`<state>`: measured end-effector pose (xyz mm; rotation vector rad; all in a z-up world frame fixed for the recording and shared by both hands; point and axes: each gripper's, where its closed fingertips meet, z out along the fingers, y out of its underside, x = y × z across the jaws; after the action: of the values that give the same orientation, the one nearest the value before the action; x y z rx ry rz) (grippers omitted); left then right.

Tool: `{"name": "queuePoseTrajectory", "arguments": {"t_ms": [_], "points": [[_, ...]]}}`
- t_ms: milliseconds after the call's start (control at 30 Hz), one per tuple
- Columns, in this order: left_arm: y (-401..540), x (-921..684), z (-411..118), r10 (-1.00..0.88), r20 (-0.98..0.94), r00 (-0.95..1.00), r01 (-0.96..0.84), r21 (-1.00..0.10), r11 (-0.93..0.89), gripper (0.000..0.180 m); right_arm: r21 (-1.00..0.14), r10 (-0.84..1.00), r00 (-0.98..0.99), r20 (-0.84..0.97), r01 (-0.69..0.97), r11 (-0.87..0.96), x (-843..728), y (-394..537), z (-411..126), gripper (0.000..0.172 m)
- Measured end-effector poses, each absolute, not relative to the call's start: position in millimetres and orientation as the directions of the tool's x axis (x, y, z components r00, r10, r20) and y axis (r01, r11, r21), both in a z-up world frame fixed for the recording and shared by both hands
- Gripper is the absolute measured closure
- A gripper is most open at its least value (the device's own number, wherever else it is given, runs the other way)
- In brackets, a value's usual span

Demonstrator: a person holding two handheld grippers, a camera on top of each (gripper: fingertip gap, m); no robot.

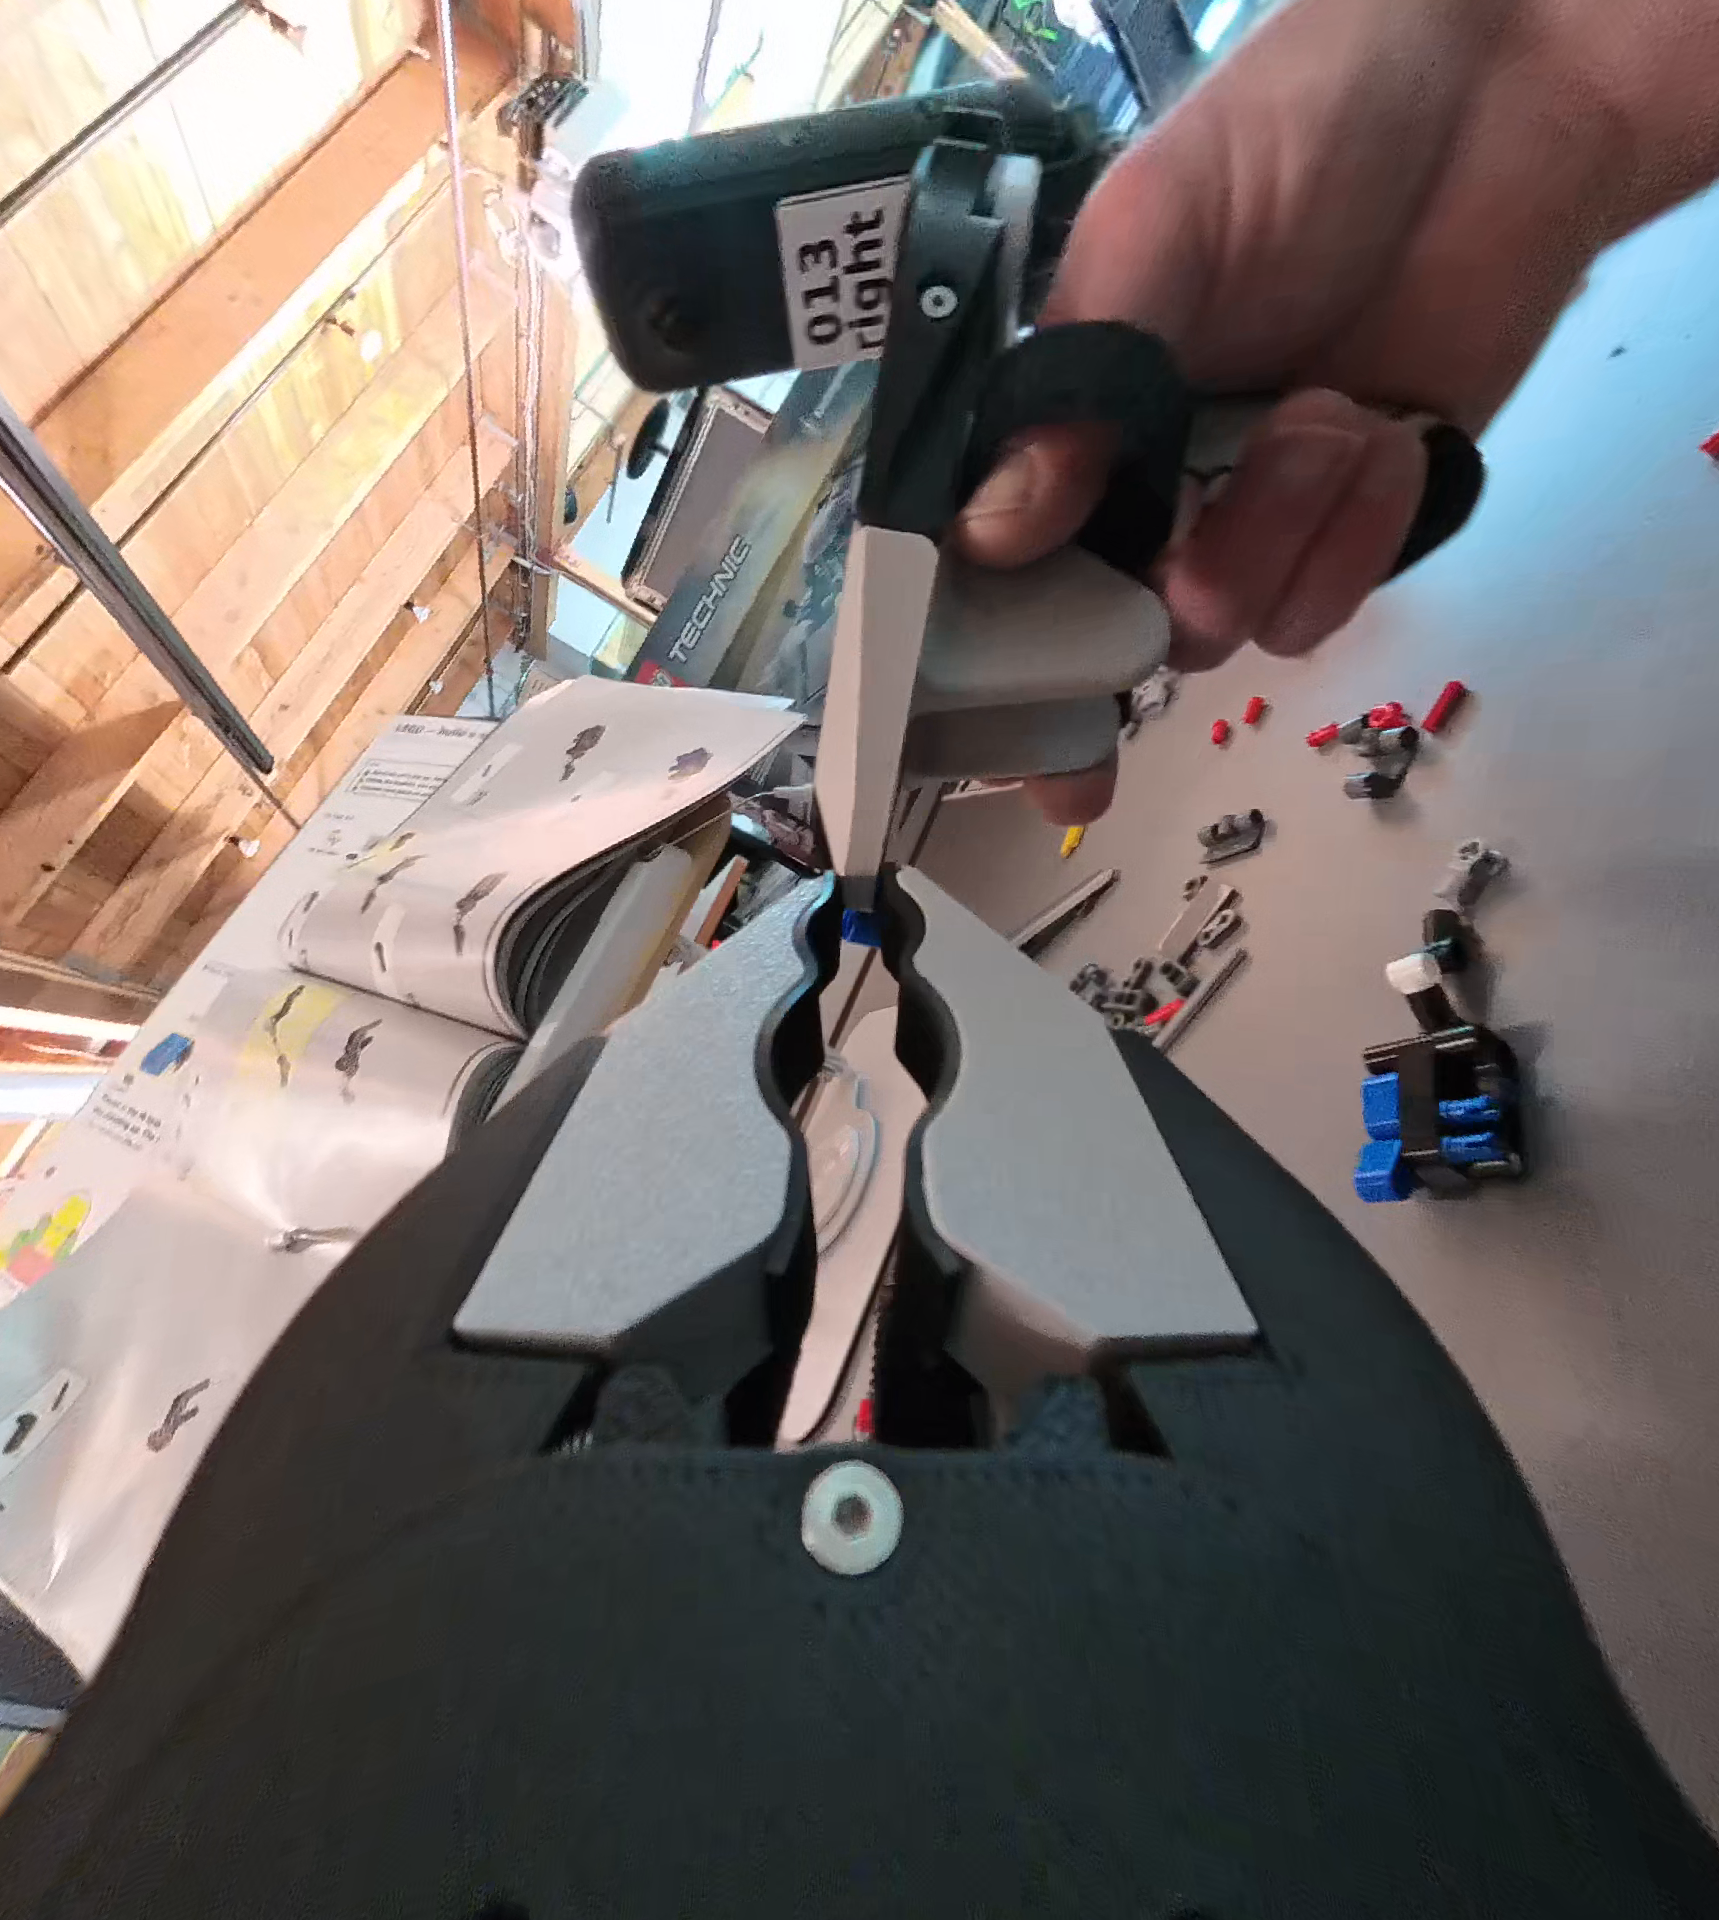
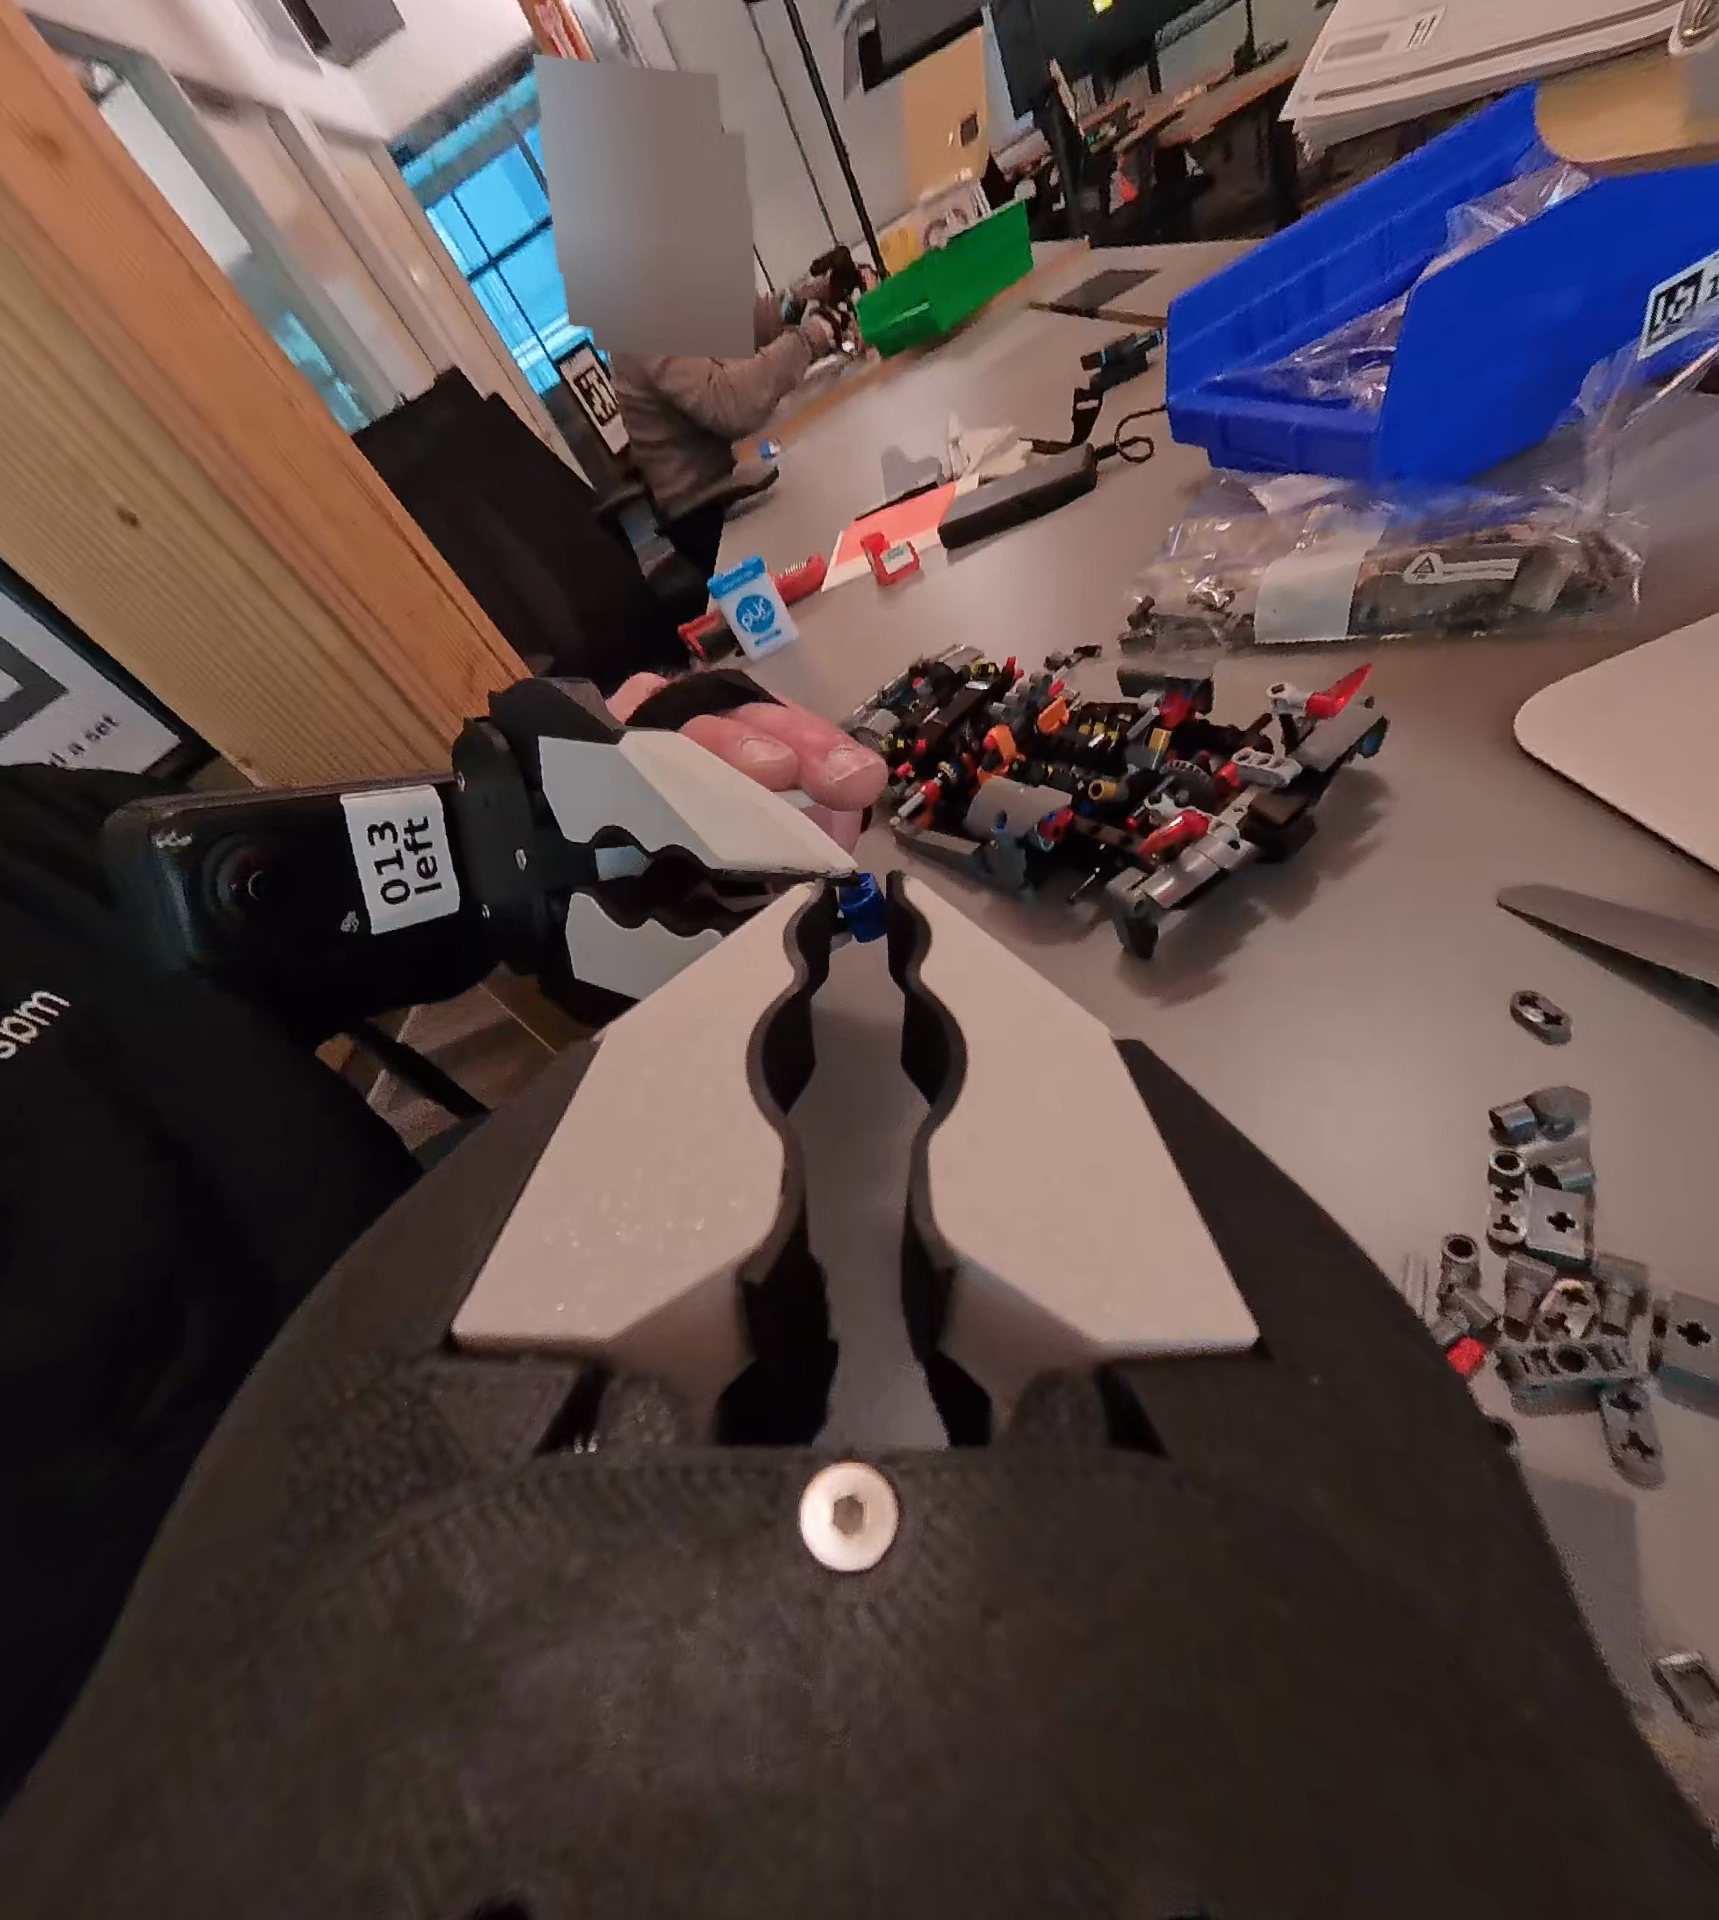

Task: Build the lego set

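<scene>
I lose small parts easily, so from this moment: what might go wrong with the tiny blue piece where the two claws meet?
1. The small blue piece sits only at the very tips of the right claw and left claw, in the air; a slight twist might pop it out.
2. If it drops, it may land among the loose grey parts on the grey table and be hard to spot.
3. The claws cross closely; their tips may knock each other.
</scene>
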<state>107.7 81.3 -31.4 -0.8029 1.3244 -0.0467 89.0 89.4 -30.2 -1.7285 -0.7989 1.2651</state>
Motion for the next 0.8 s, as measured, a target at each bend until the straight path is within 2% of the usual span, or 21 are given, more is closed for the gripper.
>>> {"name": "queuePoseTrajectory", "arguments": {"t_ms": [300,800], "points": [[91,99,-20,-0.469,-0.813,0.344,-0.4,-0.579,0.71,0.176,-0.88,0.841,0.267,-0.47,-0.075,-0.468,83,95,-20,0.163],[87,97,-13,-0.503,-0.786,0.358,-0.347,-0.612,0.71,0.176,-0.884,0.855,0.228,-0.467,-0.089,-0.459,83,91,-14,0.165]]}}
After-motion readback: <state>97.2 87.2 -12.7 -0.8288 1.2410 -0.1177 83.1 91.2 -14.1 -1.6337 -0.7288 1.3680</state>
